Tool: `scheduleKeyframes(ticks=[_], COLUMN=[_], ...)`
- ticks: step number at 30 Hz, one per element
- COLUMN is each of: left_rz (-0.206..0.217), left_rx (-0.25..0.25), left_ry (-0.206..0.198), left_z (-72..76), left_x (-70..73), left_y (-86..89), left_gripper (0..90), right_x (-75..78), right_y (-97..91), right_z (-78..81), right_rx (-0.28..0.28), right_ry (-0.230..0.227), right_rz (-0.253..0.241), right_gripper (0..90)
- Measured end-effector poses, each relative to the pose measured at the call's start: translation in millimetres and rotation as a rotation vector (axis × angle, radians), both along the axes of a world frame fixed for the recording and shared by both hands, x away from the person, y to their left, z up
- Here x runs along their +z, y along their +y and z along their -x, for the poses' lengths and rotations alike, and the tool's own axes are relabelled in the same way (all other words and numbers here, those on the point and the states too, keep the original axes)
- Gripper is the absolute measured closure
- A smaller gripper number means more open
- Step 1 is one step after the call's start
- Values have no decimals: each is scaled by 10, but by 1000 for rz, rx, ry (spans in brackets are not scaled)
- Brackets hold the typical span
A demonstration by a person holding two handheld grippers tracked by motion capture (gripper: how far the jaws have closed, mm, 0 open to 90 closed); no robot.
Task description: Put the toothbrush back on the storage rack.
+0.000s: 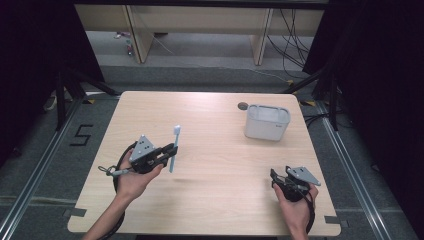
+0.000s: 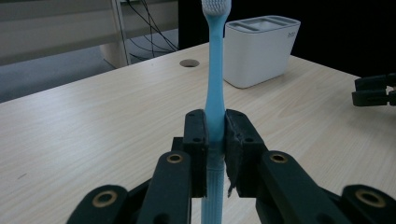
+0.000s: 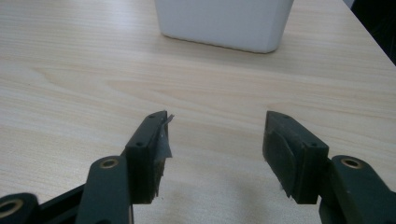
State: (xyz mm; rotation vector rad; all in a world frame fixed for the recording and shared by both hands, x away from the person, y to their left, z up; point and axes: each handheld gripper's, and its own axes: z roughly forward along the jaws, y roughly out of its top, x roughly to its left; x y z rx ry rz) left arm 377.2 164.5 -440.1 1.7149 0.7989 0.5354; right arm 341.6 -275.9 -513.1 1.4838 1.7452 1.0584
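A light blue toothbrush [image 1: 174, 148] [image 2: 215, 84] stands upright above the left part of the table, its white bristle head on top. My left gripper [image 1: 172, 153] [image 2: 215, 135] is shut on its handle, the two pads pressing it from both sides. A white holder box [image 1: 267, 121] [image 2: 259, 49] [image 3: 224, 21] with slots in its lid stands at the far right of the table. My right gripper [image 1: 275, 178] [image 3: 215, 135] rests low near the front right corner, open, with only bare tabletop between its jaws. It faces the white box.
The light wooden table [image 1: 215, 150] has a round cable hole [image 1: 243, 105] [image 2: 189, 62] just left of and behind the box. Black curtains flank both sides. Desk legs and cables stand on the floor beyond the far edge.
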Motion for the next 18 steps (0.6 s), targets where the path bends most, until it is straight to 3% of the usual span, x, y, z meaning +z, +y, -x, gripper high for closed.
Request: scheduleKeyframes(ticks=[4,6,9,10,11,12,13,14,16,17,18], left_rz=[15,28,39,40,41,41,47,48,63,69,61], left_rx=[-4,-5,-15,-19,-23,-27,-26,-28,-35,-41,-38], left_ry=[-26,-38,-47,-49,-52,-52,-58,-64,-79,-83,-81], left_z=[15,25,31,32,32,33,38,39,37,37,51], left_x=[4,-6,-25,-29,-34,-39,-45,-50,-64,-68,-64], left_y=[7,4,-1,0,3,4,6,9,10,12,19], left_gripper=[788,788,787,787,787,787,787,787,787,787,787], right_x=[0,1,-5,11,-6,17,23,27,43,53,66], right_y=[-32,-6,-32,-4,-17,-15,-41,-14,8,2,16], right_z=[-9,7,-7,28,6,20,6,11,13,-4,-5], right_rx=[19,2,23,-10,7,9,23,12,10,41,44], right_ry=[-18,-8,-40,-10,-43,-32,-55,-54,-48,-77,-75], right_rz=[36,-6,13,-5,20,4,35,2,2,13,18], right_gripper=[420,421,425,426,426,426,426,426,431,435,439])
